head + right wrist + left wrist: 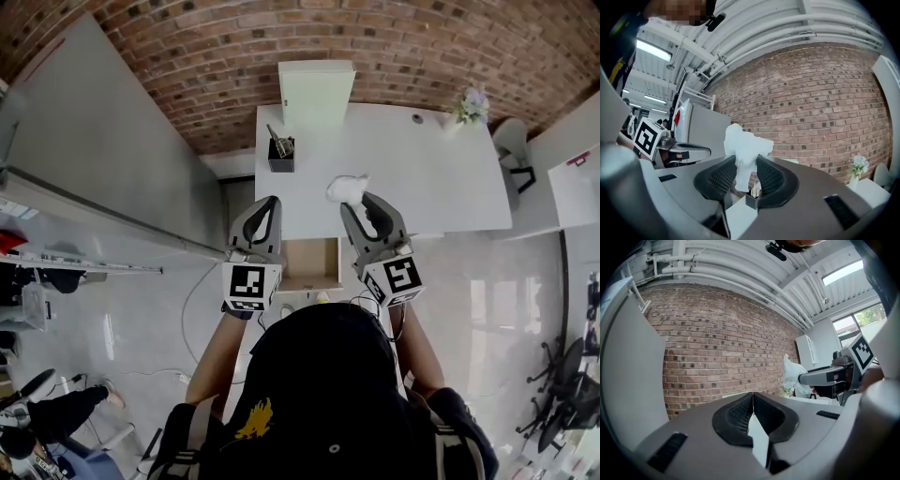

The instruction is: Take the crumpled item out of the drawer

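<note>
My right gripper [360, 199] is shut on a crumpled white paper wad [346, 188], held up over the white desk's [441, 178] front edge. In the right gripper view the wad [744, 150] sticks up between the two black pads [722, 177]. The left gripper view shows the same wad [794, 376] at the right gripper's tip. My left gripper [265, 202] is shut with nothing in it and hovers above the open drawer [309, 264], whose brown inside shows below the desk edge. Its pads [740, 414] meet in the left gripper view.
A black pen holder [280, 153] stands on the desk's left part, and shows beyond the jaws as a small black holder [752, 199]. A white box [316, 92] sits against the brick wall. A small flower pot [470, 106] is at the desk's far right corner.
</note>
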